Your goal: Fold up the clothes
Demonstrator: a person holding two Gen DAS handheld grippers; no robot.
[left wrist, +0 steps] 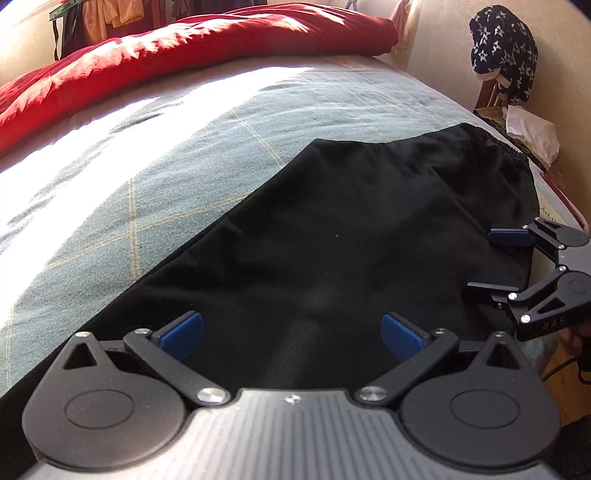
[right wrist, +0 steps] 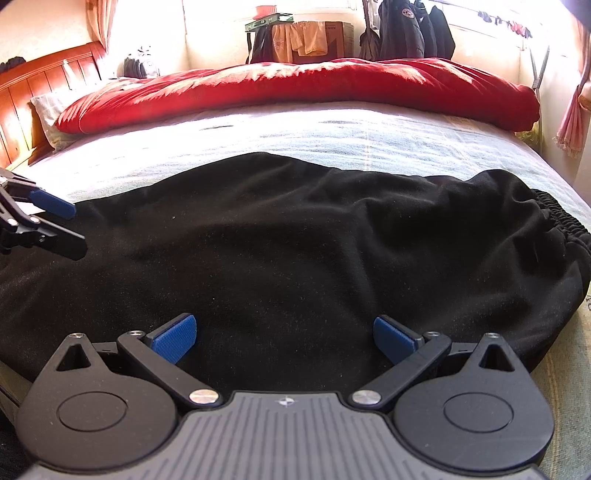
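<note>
The left gripper (left wrist: 291, 332) stands wide apart, its blue pads (left wrist: 183, 334) spread with nothing between them, poised low over the black trousers (left wrist: 332, 229); whether the pads touch the cloth cannot be told from this angle. The right gripper (right wrist: 282, 334) is likewise spread wide and empty, its blue pads (right wrist: 175, 338) hanging over the near part of the same garment. In the left wrist view the right gripper appears at the right edge, its fingers parted at the side of the fabric, and in the right wrist view the left gripper shows at the left edge, open above the dark cloth. The black trousers lie spread flat on the bed (right wrist: 332, 133), running across it, with the gathered elastic waistband (right wrist: 557, 214) toward the right side in the right wrist view and a few soft creases across the middle. Beneath them is a pale blue-grey bedcover with thin yellowish check lines (left wrist: 133, 199), brightly sunlit farther back. Beyond that, a red quilt (right wrist: 314, 88) is heaped along the far side of the bed. A wooden headboard (right wrist: 40, 81) stands at the far left, and dark jackets (right wrist: 406, 29) and orange garments (right wrist: 306, 40) hang by the bright window. In the left wrist view a dark star-patterned cloth (left wrist: 502, 51) hangs near the wall at the upper right.
</note>
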